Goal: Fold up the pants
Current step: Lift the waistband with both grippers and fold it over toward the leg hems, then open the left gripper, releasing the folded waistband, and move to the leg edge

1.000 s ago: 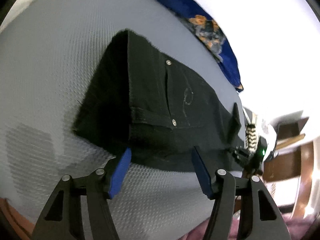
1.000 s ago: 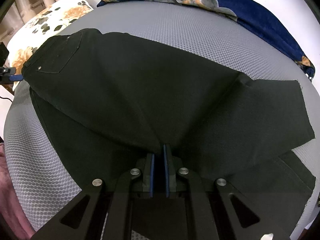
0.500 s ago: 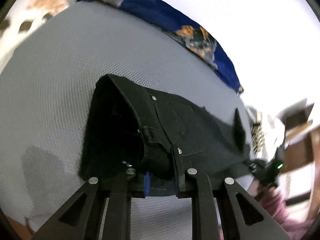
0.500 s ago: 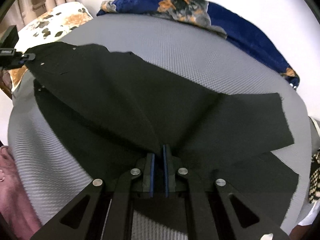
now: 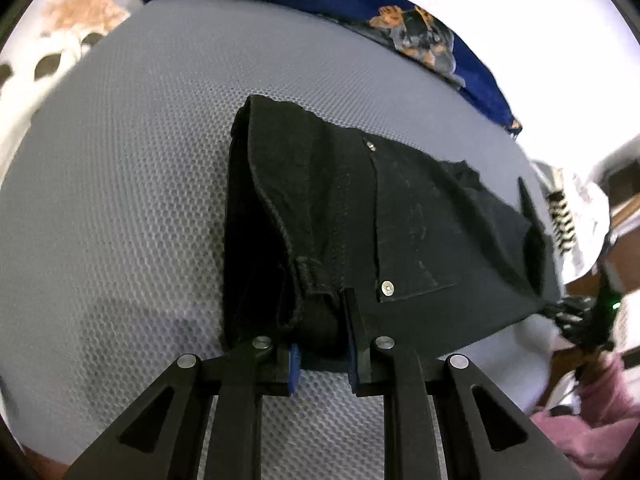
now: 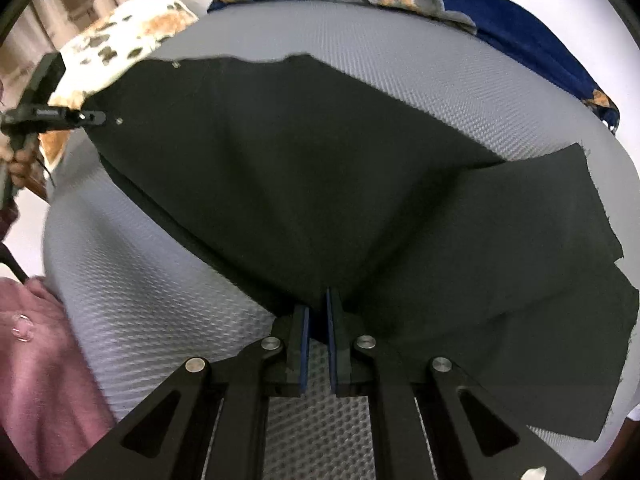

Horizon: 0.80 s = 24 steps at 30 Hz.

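Note:
Black pants (image 5: 352, 216) are held up off a grey mesh mattress (image 5: 120, 184). My left gripper (image 5: 320, 320) is shut on the bunched waistband near a back pocket with metal rivets. My right gripper (image 6: 316, 320) is shut on the pants (image 6: 320, 184) at the crotch fold; the two legs hang off to the right, one over the other. The left gripper (image 6: 86, 116) shows at the far left of the right wrist view, pinching the waist corner. The right gripper (image 5: 576, 316) shows at the right edge of the left wrist view.
A blue floral blanket (image 6: 460, 4) lies along the far edge of the mattress. A white and orange floral pillow (image 6: 120, 36) sits at the far left. The person's pink sleeve (image 6: 36, 364) is at lower left. Wooden furniture (image 5: 624, 208) stands beyond the mattress.
My left gripper went from open in front of the waistband to shut on it, and lifted it. The right gripper kept its grip; the pants rose off the mattress between the two.

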Each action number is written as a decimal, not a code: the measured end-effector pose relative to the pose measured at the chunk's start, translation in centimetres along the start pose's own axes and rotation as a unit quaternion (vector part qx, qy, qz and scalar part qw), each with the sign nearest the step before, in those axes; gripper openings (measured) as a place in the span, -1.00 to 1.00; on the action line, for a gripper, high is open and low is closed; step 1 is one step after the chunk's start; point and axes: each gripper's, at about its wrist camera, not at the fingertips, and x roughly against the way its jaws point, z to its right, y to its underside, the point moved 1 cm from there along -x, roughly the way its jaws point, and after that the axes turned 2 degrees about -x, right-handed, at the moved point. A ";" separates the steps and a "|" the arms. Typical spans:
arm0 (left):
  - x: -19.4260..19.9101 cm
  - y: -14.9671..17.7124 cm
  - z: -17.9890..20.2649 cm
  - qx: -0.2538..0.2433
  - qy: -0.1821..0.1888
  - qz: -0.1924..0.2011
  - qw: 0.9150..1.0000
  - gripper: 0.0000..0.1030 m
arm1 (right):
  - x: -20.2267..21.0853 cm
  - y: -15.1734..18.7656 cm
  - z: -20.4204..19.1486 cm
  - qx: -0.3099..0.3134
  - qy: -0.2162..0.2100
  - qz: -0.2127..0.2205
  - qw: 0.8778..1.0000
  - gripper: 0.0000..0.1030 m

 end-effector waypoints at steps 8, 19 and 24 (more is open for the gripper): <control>-0.5 0.8 0.6 -0.018 -0.035 0.009 0.999 -0.35 | -2.6 0.5 0.4 -0.023 -0.014 -0.027 0.999 -0.88; 4.4 2.5 3.5 -0.108 -0.200 0.043 0.973 0.10 | -2.4 0.9 1.3 -0.056 -0.034 -0.019 0.998 -0.81; 3.5 2.4 11.2 -0.206 -0.112 0.077 0.969 0.10 | -2.1 0.9 1.5 -0.064 -0.043 -0.014 0.997 -0.77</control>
